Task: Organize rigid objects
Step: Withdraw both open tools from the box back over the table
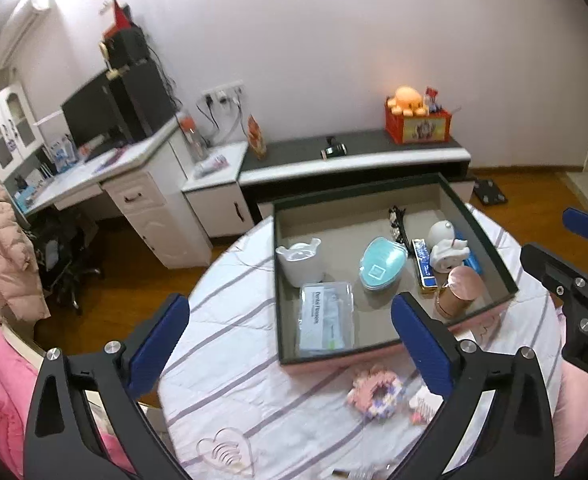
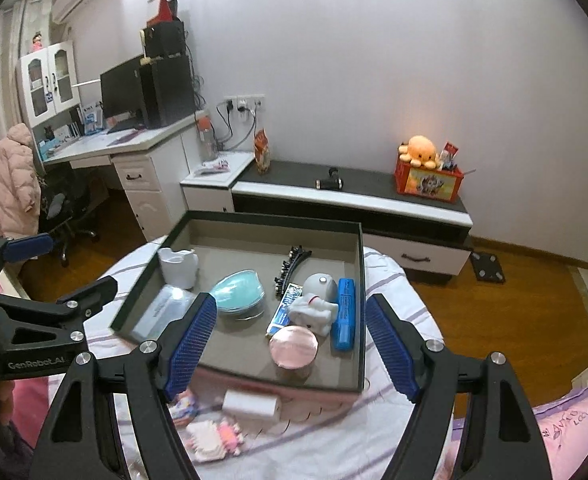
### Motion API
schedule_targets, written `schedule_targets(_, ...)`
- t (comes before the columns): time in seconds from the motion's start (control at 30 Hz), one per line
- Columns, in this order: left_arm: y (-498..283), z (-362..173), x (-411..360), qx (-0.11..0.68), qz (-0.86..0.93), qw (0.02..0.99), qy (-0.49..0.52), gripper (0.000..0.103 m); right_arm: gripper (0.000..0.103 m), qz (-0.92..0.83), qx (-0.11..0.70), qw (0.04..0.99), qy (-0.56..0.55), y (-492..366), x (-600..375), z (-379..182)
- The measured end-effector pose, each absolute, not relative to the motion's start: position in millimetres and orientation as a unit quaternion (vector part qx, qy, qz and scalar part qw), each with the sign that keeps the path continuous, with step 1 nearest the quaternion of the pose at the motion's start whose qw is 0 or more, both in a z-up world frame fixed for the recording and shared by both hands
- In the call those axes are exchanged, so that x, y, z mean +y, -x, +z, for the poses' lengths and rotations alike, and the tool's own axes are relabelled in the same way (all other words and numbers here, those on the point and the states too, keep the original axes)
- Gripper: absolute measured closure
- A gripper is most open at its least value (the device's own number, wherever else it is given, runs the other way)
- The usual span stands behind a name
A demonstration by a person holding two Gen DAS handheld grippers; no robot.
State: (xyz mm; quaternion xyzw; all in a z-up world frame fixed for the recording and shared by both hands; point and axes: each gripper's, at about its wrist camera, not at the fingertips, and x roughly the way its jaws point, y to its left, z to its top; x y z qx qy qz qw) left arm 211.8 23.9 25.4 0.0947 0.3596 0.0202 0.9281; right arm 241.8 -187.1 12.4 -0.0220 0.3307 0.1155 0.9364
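The dark-rimmed tray (image 2: pixel 357 312) sits flat on the striped cloth, and everything is placed by it. In its far-left corner a white cup (image 2: pixel 178 266) stands upright; a clear plastic case (image 1: pixel 325 316) lies flat at the near-left. Mid-tray rests a teal oval case (image 2: pixel 240 292), with a black hair clip (image 2: pixel 288 266) behind it. Along the right wall lies a blue marker (image 2: pixel 343 314), a white astronaut figure (image 2: pixel 313 304) beside it, a pink round tin (image 2: pixel 294 346) nearest. Outside the near edge lie a white block (image 2: pixel 250 404) and pink trinkets (image 2: pixel 214 438).
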Motion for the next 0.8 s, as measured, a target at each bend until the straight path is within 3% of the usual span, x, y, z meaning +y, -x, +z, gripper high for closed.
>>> schedule_targets(0.37, -108, 57, 39, 0.27, 0.037, 0.96, -0.059, 0.0, 0.021, 0.116, 0.252, 0.961, 0.02, -134, -185, 48)
schedule_targets(0.8, -52, 34, 45, 0.249, 0.049, 0.967, -0.02, 0.0, 0.02, 0.095, 0.238, 0.967, 0.005, -67, -191, 37)
